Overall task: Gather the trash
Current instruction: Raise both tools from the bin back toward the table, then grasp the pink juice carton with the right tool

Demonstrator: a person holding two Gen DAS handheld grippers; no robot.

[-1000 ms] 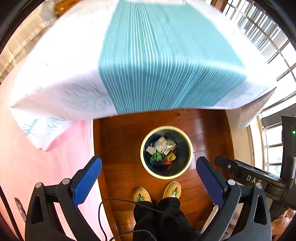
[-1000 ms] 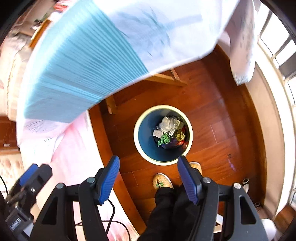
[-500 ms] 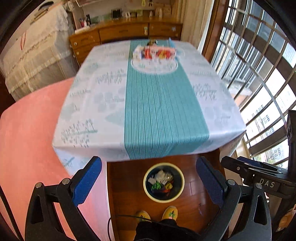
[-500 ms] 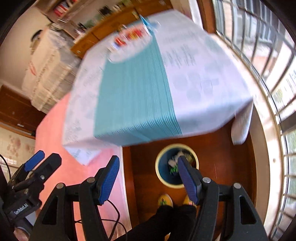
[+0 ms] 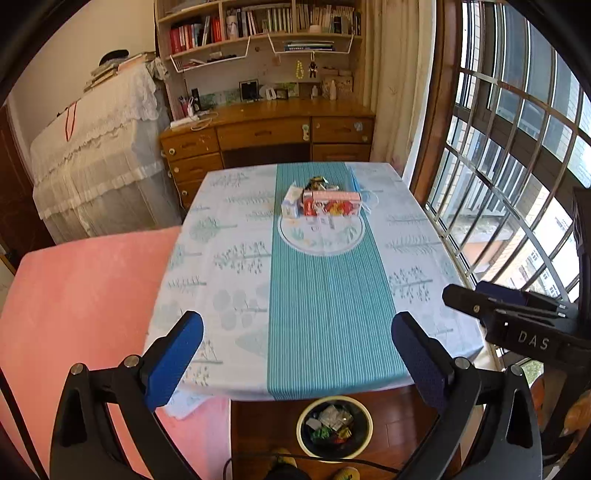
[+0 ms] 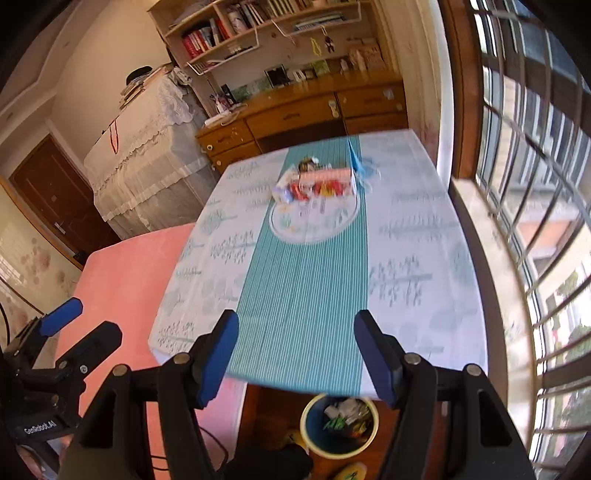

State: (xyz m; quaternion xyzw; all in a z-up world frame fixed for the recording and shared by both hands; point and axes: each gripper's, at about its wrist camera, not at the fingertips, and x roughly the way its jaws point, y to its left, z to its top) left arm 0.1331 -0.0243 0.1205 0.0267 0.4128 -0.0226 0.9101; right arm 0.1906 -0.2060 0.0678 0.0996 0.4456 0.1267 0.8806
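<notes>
Two pairs of tongs hang over the near end of a bench draped in a pale cloth printed with trees, a teal striped runner down its middle. Left tongs and right tongs both stand spread with nothing between their blue pads. At the far end of the runner lies a small heap of trash: a long pink and red carton, a white packet just beside it, crumpled wrappers behind. On the wooden floor below the near edge sits a round bin, cream-rimmed and dark inside, holding crumpled paper and coloured wrappers.

Beyond the bench stands a wooden desk with drawers under bookshelves, and to the left a bulky shape under a white lace cover. A pink bed lies beside the bench on the left; barred windows curve along the right.

Only the right wrist view shows a dark brown door at the far left, and it is the blurrier of the two. Each view catches the other tool at its edge. A yellow slipper and dark trouser leg show by the bin.
</notes>
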